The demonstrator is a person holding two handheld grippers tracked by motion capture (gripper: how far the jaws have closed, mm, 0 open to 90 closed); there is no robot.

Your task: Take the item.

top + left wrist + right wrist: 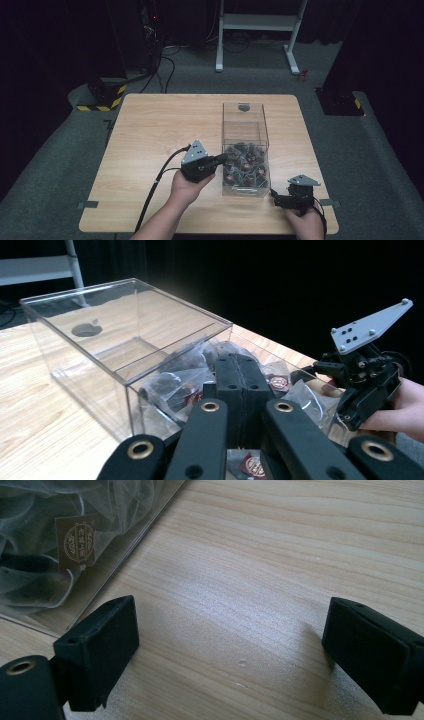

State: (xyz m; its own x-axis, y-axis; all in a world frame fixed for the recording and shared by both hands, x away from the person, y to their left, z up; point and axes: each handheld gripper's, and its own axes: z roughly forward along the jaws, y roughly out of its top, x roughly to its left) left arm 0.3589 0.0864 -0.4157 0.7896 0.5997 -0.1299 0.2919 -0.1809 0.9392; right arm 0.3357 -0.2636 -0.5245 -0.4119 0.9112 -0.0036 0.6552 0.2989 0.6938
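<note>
A clear plastic box [245, 116] stands right of the table's middle, split into two compartments. Its far compartment holds nothing; the near one is heaped with several clear packets [245, 166] of dark contents with red-brown labels. My left gripper [222, 159] is shut with nothing seen between its jaws. Its tips are at the near compartment's left rim, and in the left gripper view the left gripper [242, 375] points over the packets [175, 385]. My right gripper [276, 199] rests low by the box's near right corner. In its own view the right gripper [235, 630] stands open over bare wood, beside packets [60, 540] behind the box wall.
The wooden table [150, 130] has bare room left of the box. On the floor behind it stand a white desk frame [257, 22], a black post base with yellow-black stripes [102, 97], cables, and another black base [340, 100] at the right.
</note>
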